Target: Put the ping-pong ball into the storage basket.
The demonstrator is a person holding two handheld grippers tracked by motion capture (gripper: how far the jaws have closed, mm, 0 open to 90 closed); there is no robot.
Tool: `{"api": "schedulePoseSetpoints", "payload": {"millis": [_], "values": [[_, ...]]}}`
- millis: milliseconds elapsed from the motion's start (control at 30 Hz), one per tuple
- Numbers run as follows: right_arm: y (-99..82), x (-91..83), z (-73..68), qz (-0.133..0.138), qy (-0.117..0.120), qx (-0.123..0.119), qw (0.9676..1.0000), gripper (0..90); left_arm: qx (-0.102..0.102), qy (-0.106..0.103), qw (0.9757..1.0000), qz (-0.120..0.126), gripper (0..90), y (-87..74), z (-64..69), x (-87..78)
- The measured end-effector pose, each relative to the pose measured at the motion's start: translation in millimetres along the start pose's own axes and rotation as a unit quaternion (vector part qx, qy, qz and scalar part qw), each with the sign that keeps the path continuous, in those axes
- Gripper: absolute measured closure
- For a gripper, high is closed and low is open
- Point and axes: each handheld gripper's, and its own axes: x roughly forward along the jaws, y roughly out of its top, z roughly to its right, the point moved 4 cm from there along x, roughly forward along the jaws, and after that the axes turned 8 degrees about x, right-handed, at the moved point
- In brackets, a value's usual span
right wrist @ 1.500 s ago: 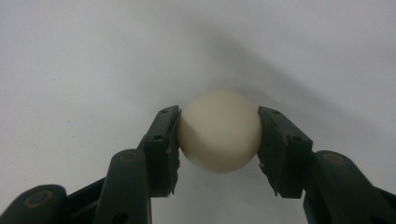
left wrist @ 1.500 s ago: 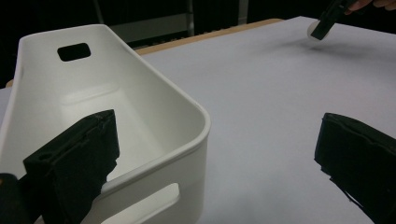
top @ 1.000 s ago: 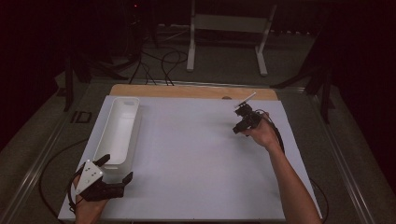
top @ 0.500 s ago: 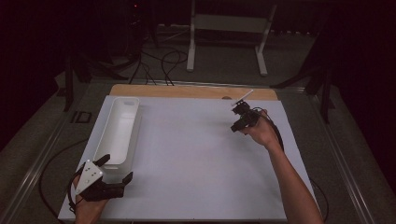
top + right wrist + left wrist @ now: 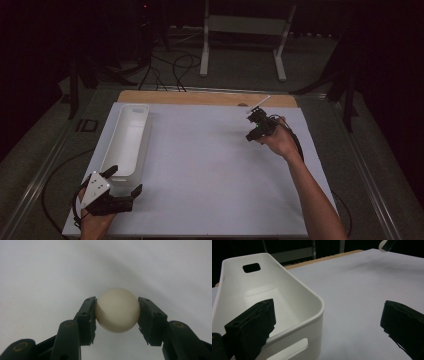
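The ball (image 5: 117,310) is small, round and smooth. It is a creamy white colour, a bit warmer than the white sheet under it. It has no marks on it. It sits between the two black jaws of the right gripper (image 5: 117,315), and both pads press on its sides, so the ball is clamped tight. One pad is at the ball's 9 o'clock and the other at its 3 o'clock.

In the high view the right gripper (image 5: 256,126) is up at about 2 o'clock on the white sheet (image 5: 210,170), held in the person's right hand (image 5: 280,142). The ball itself is too small to make out there. A thin white stick (image 5: 261,101) pokes up from the top of this gripper toward 1 o'clock.

The left gripper (image 5: 122,187) is down at about 8 o'clock on the sheet. Its jaws stand wide apart and hold nothing. One jaw is inside the near end of the long white tub (image 5: 131,135) and the other is outside it, over the sheet, so the tub's end wall is between them. In the left gripper view the tub (image 5: 294,302) has rounded corners and a handle hole in each end.

Compared with a second ago, almost nothing is different. The right gripper has shifted only a tiny bit and is still shut on the ball. The left gripper and the tub are in the same spots.
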Motion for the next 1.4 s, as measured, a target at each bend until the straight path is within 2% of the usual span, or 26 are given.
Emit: {"api": "schedulePoseSetpoints", "payload": {"millis": [533, 1100, 1400], "values": [[3.5, -8.5, -13.1, 0.007, 0.003, -0.019, 0.9998, 50.9, 0.0, 0.001, 1.0, 0.0, 0.3, 0.0, 0.1, 0.0], [12.4, -18.7, -32.4, 0.015, 0.008, -0.052, 0.9985, 50.9, 0.0, 0.0, 1.0, 0.0, 0.3, 0.0, -0.1, -0.1], [16.1, -23.1, -40.2, 0.018, 0.013, -0.058, 0.9981, 50.9, 0.0, 0.0, 1.0, -0.001, 0.3, 0.0, -0.2, -0.1]]}}
